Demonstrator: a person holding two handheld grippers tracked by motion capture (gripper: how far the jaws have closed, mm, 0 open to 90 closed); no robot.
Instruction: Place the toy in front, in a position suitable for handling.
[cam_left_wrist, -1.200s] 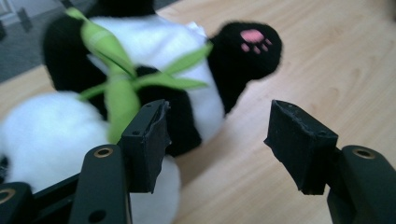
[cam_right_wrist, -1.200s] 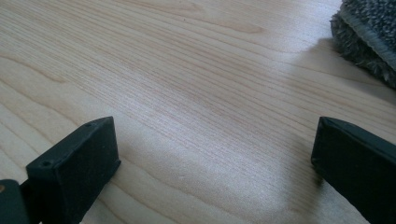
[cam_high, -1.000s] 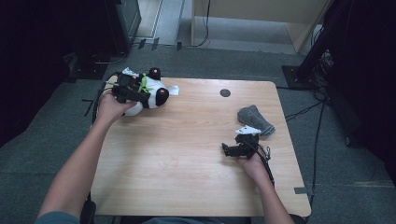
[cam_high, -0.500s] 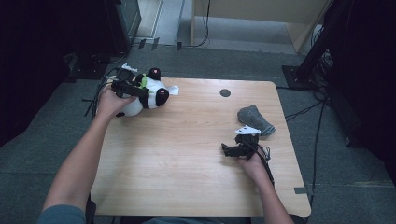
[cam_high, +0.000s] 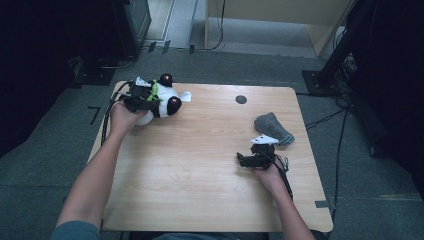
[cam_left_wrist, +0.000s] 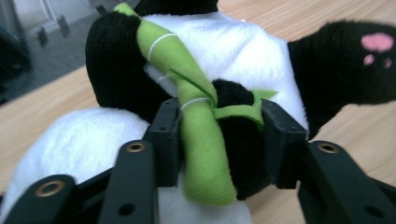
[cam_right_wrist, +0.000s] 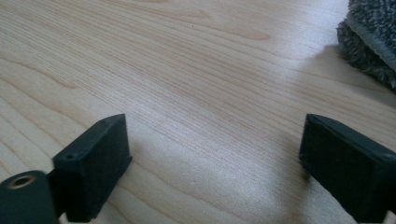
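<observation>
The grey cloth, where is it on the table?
In the high view the grey cloth lies near the table's right edge, just beyond the right gripper, far from the toy panda at the far left corner.

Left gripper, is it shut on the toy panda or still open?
Shut on it. The left gripper has just been closing, and its pads press the toy panda at its black arm and green bamboo stick.

Grey carpet floor (cam_high: 210, 62), dark surroundings
</observation>
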